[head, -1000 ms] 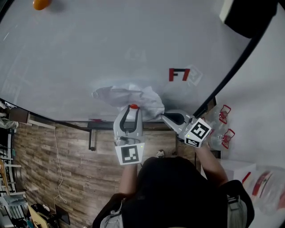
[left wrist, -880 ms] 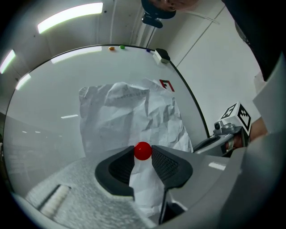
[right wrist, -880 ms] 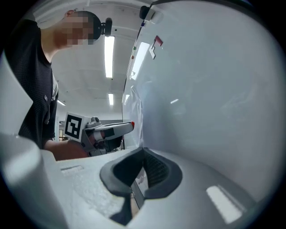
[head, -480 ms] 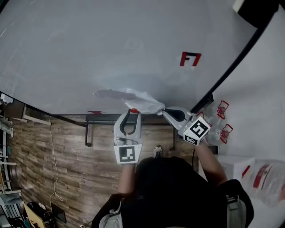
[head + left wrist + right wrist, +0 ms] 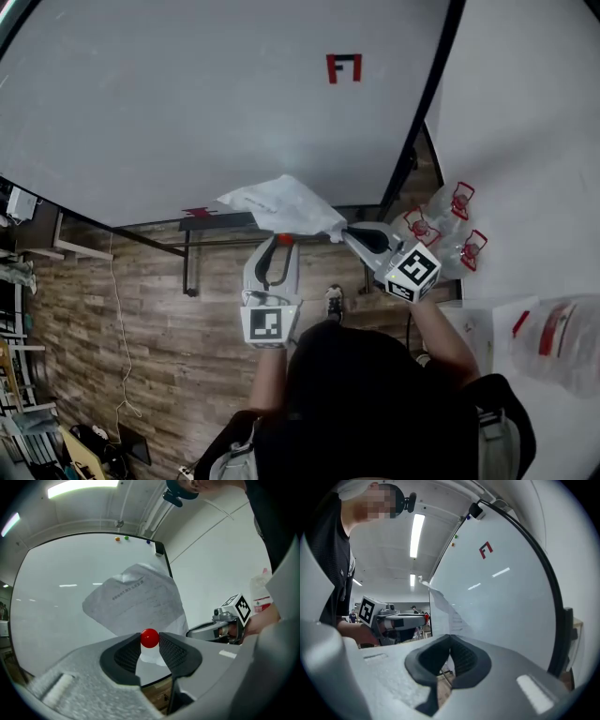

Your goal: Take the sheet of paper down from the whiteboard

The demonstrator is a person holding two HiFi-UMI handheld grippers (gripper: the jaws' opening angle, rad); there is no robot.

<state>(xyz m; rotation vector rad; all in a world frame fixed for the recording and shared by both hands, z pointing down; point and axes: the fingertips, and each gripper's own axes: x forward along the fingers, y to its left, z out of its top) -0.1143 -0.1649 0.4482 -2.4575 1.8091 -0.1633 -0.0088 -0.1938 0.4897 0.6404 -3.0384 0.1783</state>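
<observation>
**A:** Where is the sheet of paper (image 5: pixel 279 204)?

**B:** In front of the lower part of the whiteboard (image 5: pixel 187 103), crumpled and standing out from its surface. In the head view it hangs across the board's bottom edge, between the two grippers. I cannot tell whether its far edge touches the board.

**A:** What holds it?

**B:** The right gripper (image 5: pixel 340 235). Its own view shows the jaws pressed together on the near edge of the sheet, which rises edge-on just above them.

**A:** And the left gripper (image 5: pixel 281 240)?

**B:** Its jaws pinch a red round magnet (image 5: pixel 149 638) right at their tips. Printed lines show on the sheet, which spreads out above and behind the magnet. Something white sits just below the magnet between the jaws, and I cannot say whether that is a corner of the sheet.

**A:** How do the grippers stand to each other?

**B:** Near each other, the left one pointing at the sheet's lower middle and the right one coming in at an angle to its right corner. Each shows in the other's view.

**A:** Anything else on the board?

**B:** A red mark (image 5: pixel 343 67) high up, well apart from the sheet, and three small coloured magnets (image 5: pixel 125 538) along the top edge. Right of the board's black frame stand clear bottles with red caps (image 5: pixel 441 223). Wooden plank floor (image 5: pixel 122 319) lies below.
</observation>
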